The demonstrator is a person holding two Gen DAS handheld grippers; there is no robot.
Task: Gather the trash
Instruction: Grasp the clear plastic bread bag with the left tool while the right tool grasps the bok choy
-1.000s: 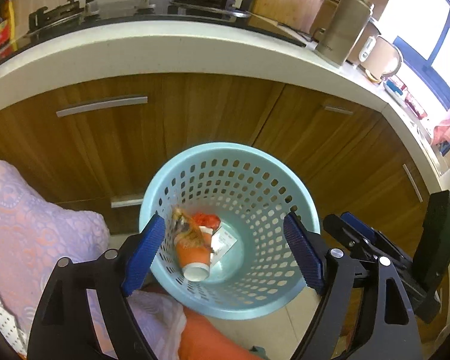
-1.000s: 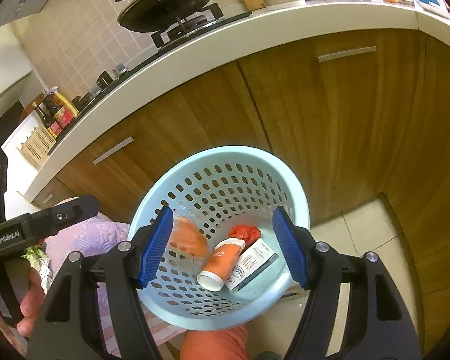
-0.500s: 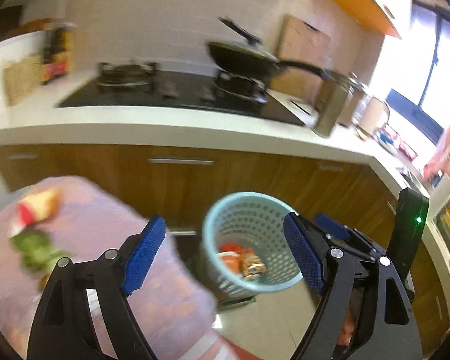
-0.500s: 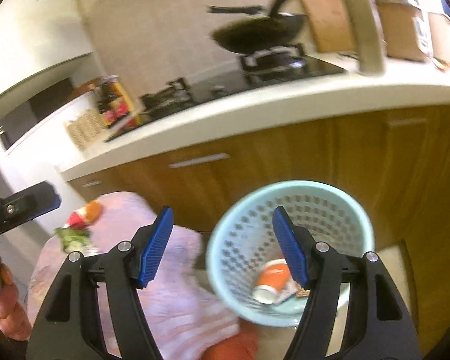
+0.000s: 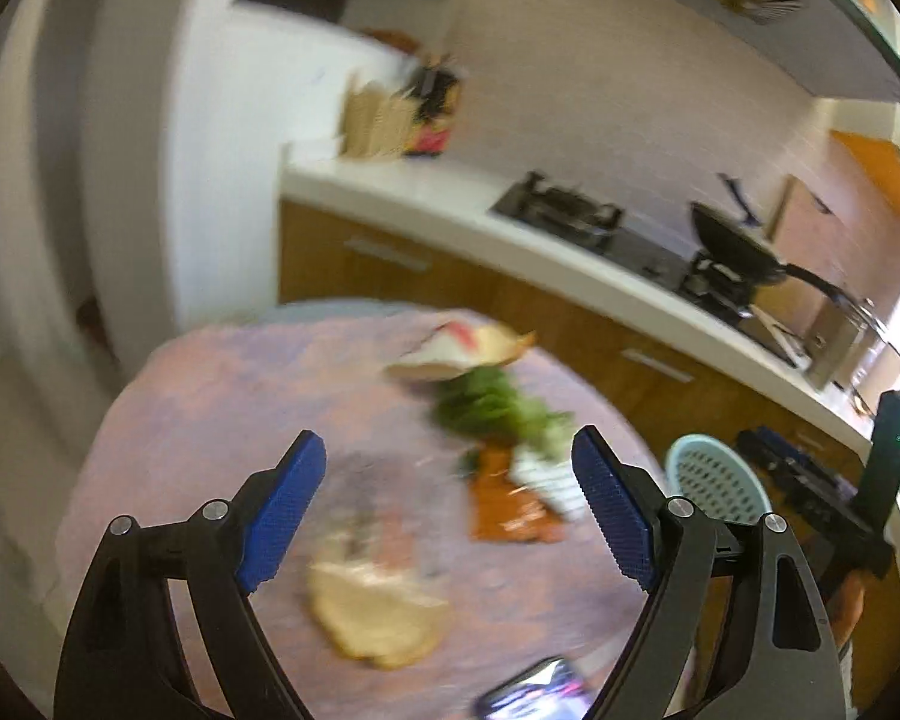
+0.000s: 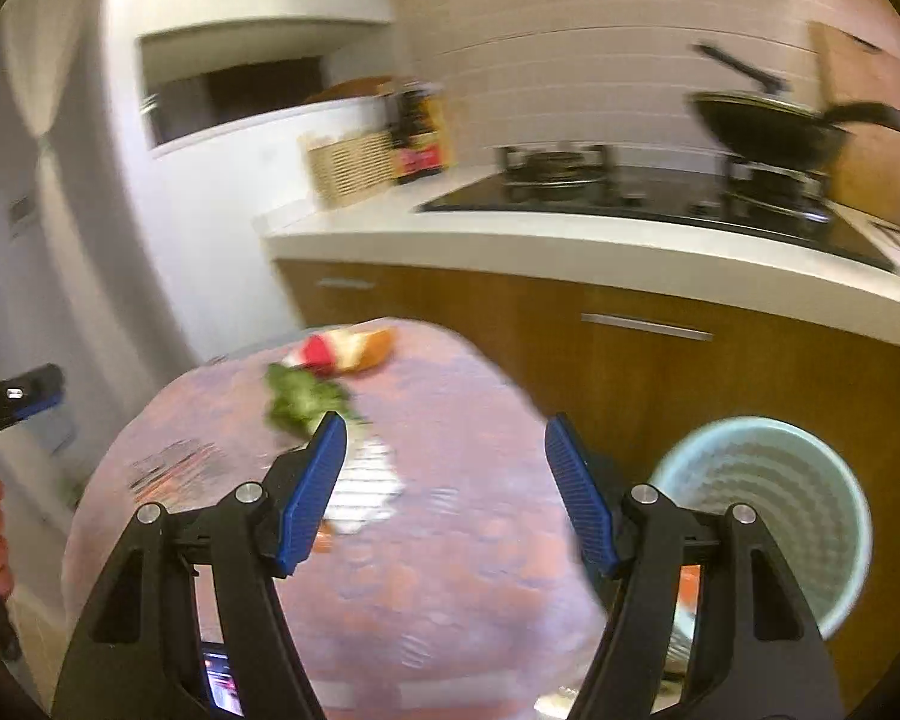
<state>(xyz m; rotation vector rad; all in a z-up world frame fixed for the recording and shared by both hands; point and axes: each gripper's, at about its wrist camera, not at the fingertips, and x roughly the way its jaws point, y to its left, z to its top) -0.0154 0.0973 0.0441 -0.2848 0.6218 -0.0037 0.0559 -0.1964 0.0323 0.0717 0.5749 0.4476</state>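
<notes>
A round table covered with a pink cloth [image 5: 222, 396] is being viewed from above by both wrist cameras, with the white kitchen counter [image 6: 570, 243] and a black wok [image 6: 768, 129] behind it. A pale blue perforated basket [image 6: 834, 516] is standing on the floor just beside the table. Blurred trash is lying scattered on the cloth: green leaves [image 5: 492, 405], an orange wrapper [image 5: 504, 504], a pale flat wrapper [image 5: 378, 612]. The left gripper [image 5: 447, 510] and right gripper [image 6: 447, 492] are being held wide apart, with nothing between the fingers.
</notes>
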